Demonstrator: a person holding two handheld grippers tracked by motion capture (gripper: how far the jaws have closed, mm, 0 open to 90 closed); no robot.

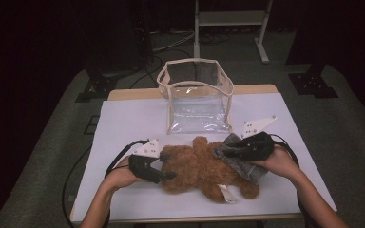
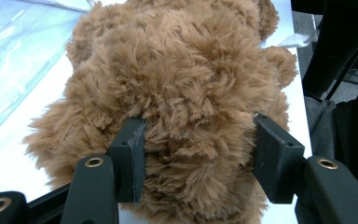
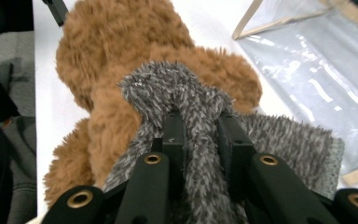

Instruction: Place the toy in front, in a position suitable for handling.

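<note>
Left gripper (image 2: 196, 154): jaws partway apart, straddling the teddy bear (image 2: 177, 93), pads sunk into the fur on both sides, squeezing it. Right gripper (image 3: 200, 126): nearly closed, pinching a fold of grey fuzzy cloth (image 3: 186, 98) draped over the bear's far end. Bear lying mid-table (image 1: 123, 118) between both hands; clear bag (image 1: 197, 97) standing open just behind.

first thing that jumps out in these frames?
The brown teddy bear lying across the near middle of the white table, with the left gripper closing its jaws around the fur at one end. At the other end the right gripper pinches a fuzzy grey cloth draped on the bear. Behind them stands an open clear plastic bag with beige trim.
</note>
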